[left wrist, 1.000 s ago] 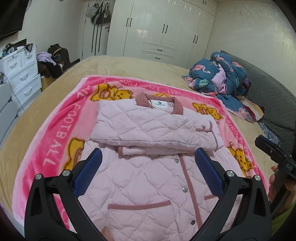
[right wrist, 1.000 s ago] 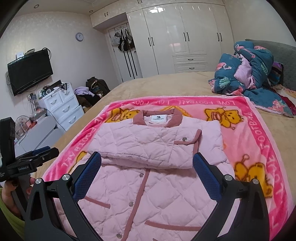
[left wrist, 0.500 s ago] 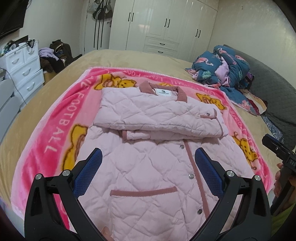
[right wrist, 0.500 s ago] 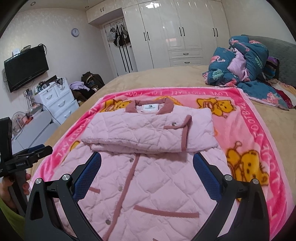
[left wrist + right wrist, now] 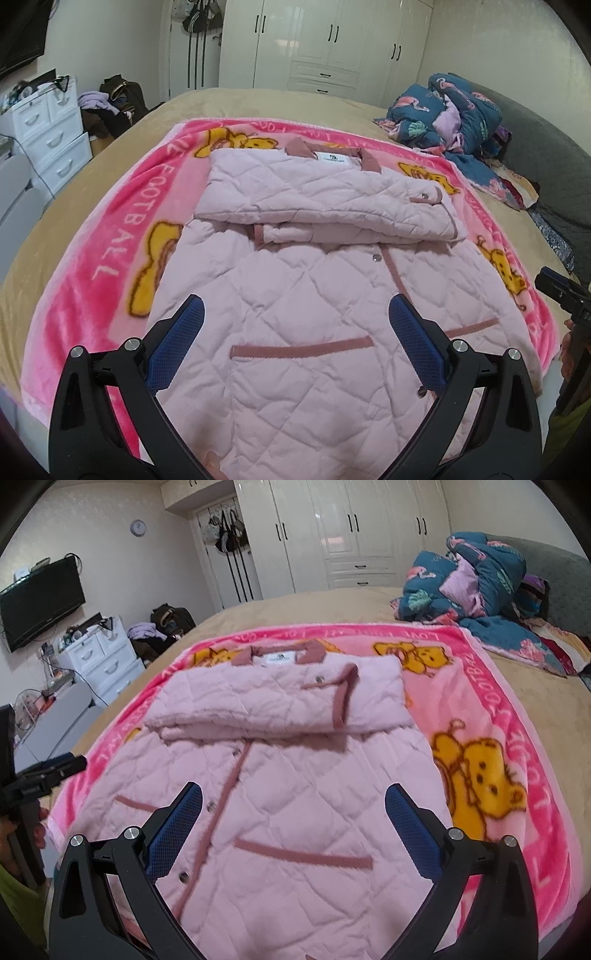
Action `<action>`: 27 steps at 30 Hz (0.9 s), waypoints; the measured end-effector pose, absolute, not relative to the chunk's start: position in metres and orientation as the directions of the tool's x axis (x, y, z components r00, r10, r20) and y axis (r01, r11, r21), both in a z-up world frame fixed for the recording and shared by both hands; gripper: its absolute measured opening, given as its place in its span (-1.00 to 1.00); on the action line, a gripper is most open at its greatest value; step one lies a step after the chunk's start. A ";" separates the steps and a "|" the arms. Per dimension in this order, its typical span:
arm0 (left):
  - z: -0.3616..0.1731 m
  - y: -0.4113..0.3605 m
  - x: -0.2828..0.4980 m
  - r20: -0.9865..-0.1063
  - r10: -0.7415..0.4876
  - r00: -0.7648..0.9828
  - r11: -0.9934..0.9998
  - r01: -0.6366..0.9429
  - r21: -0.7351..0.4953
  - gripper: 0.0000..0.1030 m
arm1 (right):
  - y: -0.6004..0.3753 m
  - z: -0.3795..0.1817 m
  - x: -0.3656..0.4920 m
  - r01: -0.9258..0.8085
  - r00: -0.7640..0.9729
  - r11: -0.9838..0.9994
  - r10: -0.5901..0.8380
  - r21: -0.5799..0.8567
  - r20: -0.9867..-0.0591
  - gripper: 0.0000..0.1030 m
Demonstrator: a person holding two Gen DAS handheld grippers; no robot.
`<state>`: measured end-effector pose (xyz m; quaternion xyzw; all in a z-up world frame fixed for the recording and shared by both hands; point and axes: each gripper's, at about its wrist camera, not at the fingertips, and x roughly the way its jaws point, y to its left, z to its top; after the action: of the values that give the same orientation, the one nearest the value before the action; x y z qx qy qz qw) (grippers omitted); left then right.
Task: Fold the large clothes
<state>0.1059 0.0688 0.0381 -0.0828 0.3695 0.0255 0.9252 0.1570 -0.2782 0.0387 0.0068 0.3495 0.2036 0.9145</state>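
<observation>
Quilted pink jacket (image 5: 295, 295) lay front-up on the pink cartoon-bear blanket (image 5: 110, 258), which was spread over the tan bed (image 5: 258, 103). Its sleeves were folded across the chest in a thick band just below the dusty-rose collar (image 5: 299, 147), and the lower half with its snaps and pocket trims stretched flat toward me.

From my seat, the far left of the room showed a white drawer unit (image 5: 48, 136) against the wall, with a heap of dark clothes (image 5: 114, 107) beside it. My left gripper (image 5: 295, 310) hung over the jacket's lower left panel, its jaws spread wide with nothing between the blue pads (image 5: 177, 343); I could not tell whether they touched the fabric.

Further right, my right gripper (image 5: 293, 790) hung over the hem area on the jacket's other side, likewise gaping and empty. In the left wrist view it showed only as a dark tip (image 5: 561, 291) at the blanket's right edge. Beyond it, a crumpled teal flamingo-print quilt (image 5: 472, 583) sat at the right side of the bed, well apart from the jacket.
</observation>
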 end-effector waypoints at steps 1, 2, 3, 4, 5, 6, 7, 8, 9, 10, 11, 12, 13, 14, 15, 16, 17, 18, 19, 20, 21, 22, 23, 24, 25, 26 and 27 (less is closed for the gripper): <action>0.036 0.070 0.105 -0.690 -0.009 0.723 0.985 -0.113 -0.132 0.82 | -0.281 0.035 0.156 -0.363 0.668 0.919 0.373 0.155 -0.643 0.92; 0.036 0.072 0.104 -0.692 -0.007 0.722 0.985 -0.116 -0.131 0.82 | -0.284 0.031 0.154 -0.358 0.665 0.921 0.368 0.155 -0.650 0.92; 0.034 0.072 0.102 -0.693 -0.005 0.721 0.985 -0.118 -0.129 0.82 | -0.287 0.027 0.153 -0.352 0.663 0.924 0.359 0.151 -0.657 0.92; 0.033 0.073 0.101 -0.695 -0.002 0.719 0.985 -0.120 -0.127 0.82 | -0.290 0.024 0.152 -0.349 0.661 0.925 0.355 0.148 -0.661 0.92; 0.031 0.074 0.099 -0.697 0.003 0.717 0.985 -0.124 -0.124 0.82 | -0.292 0.021 0.150 -0.344 0.659 0.927 0.349 0.146 -0.666 0.92; 0.030 0.075 0.098 -0.698 0.004 0.716 0.985 -0.125 -0.122 0.82 | -0.294 0.018 0.148 -0.339 0.656 0.930 0.342 0.143 -0.672 0.92; 0.028 0.076 0.096 -0.700 0.007 0.714 0.985 -0.127 -0.120 0.82 | -0.297 0.015 0.148 -0.335 0.655 0.932 0.337 0.141 -0.676 0.92; 0.027 0.076 0.095 -0.701 0.010 0.713 0.984 -0.130 -0.118 0.82 | -0.301 0.012 0.146 -0.330 0.653 0.933 0.333 0.139 -0.681 0.92; 0.024 0.078 0.093 -0.704 0.012 0.710 0.984 -0.134 -0.118 0.82 | -0.303 0.009 0.145 -0.326 0.650 0.935 0.328 0.138 -0.686 0.92; 0.021 0.079 0.091 -0.708 0.013 0.706 0.984 -0.136 -0.117 0.82 | -0.307 0.006 0.145 -0.320 0.647 0.938 0.320 0.134 -0.692 0.92; 0.018 0.080 0.090 -0.711 0.018 0.703 0.984 -0.140 -0.114 0.82 | -0.309 0.003 0.143 -0.316 0.644 0.940 0.313 0.131 -0.698 0.92; 0.016 0.081 0.088 -0.714 0.020 0.700 0.984 -0.142 -0.112 0.82 | -0.312 0.001 0.142 -0.313 0.641 0.941 0.310 0.129 -0.702 0.92; 0.014 0.082 0.087 -0.717 0.020 0.697 0.983 -0.143 -0.112 0.82 | -0.315 -0.003 0.141 -0.306 0.638 0.944 0.302 0.126 -0.709 0.92; 0.012 0.083 0.085 -0.720 0.021 0.693 0.983 -0.146 -0.112 0.82 | -0.318 -0.006 0.139 -0.303 0.634 0.945 0.296 0.123 -0.714 0.92; 0.008 0.084 0.083 -0.725 0.022 0.688 0.983 -0.149 -0.111 0.82 | -0.320 -0.008 0.139 -0.300 0.632 0.946 0.292 0.121 -0.718 0.92; 0.005 0.086 0.082 -0.730 0.025 0.683 0.983 -0.150 -0.107 0.82 | -0.323 -0.012 0.137 -0.293 0.628 0.949 0.282 0.116 -0.725 0.92; 0.001 0.087 0.079 -0.736 0.030 0.676 0.983 -0.153 -0.101 0.82 | -0.325 -0.015 0.136 -0.292 0.625 0.950 0.278 0.112 -0.730 0.92; -0.002 0.087 0.078 -0.740 0.034 0.672 0.983 -0.156 -0.096 0.82 | -0.327 -0.017 0.135 -0.292 0.622 0.950 0.275 0.109 -0.733 0.92; -0.004 0.089 0.076 -0.745 0.038 0.667 0.983 -0.159 -0.092 0.82 | -0.329 -0.020 0.133 -0.289 0.618 0.952 0.268 0.103 -0.739 0.92; -0.007 0.091 0.074 -0.749 0.042 0.662 0.983 -0.162 -0.088 0.82 | -0.331 -0.023 0.132 -0.284 0.614 0.954 0.259 0.097 -0.745 0.92; -0.010 0.093 0.071 -0.753 0.045 0.656 0.982 -0.166 -0.085 0.82 | -0.333 -0.025 0.130 -0.281 0.612 0.955 0.255 0.095 -0.749 0.92; -0.014 0.096 0.068 -0.759 0.050 0.650 0.982 -0.171 -0.081 0.82 | -0.335 -0.028 0.129 -0.277 0.606 0.956 0.252 0.096 -0.754 0.92; -0.016 0.097 0.067 -0.762 0.055 0.645 0.981 -0.177 -0.079 0.82 | -0.338 -0.031 0.127 -0.273 0.601 0.957 0.247 0.095 -0.760 0.92; -0.019 0.100 0.064 -0.767 0.060 0.639 0.979 -0.186 -0.079 0.82 | -0.340 -0.034 0.126 -0.268 0.597 0.959 0.242 0.094 -0.765 0.92; -0.022 0.105 0.061 -0.771 0.064 0.633 0.977 -0.196 -0.080 0.82 | -0.342 -0.036 0.125 -0.265 0.593 0.960 0.241 0.096 -0.768 0.92; -0.023 0.107 0.060 -0.773 0.067 0.630 0.976 -0.203 -0.081 0.82 | -0.344 -0.038 0.125 -0.261 0.590 0.961 0.238 0.097 -0.772 0.92; -0.026 0.111 0.057 -0.776 0.072 0.626 0.974 -0.212 -0.081 0.82 | -0.346 -0.040 0.123 -0.257 0.588 0.962 0.234 0.096 -0.775 0.92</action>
<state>0.0567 0.1111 -0.0256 -0.0826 0.4249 0.0790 0.8980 0.1232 -0.3460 -0.0399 -0.0133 0.4327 0.1379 0.8908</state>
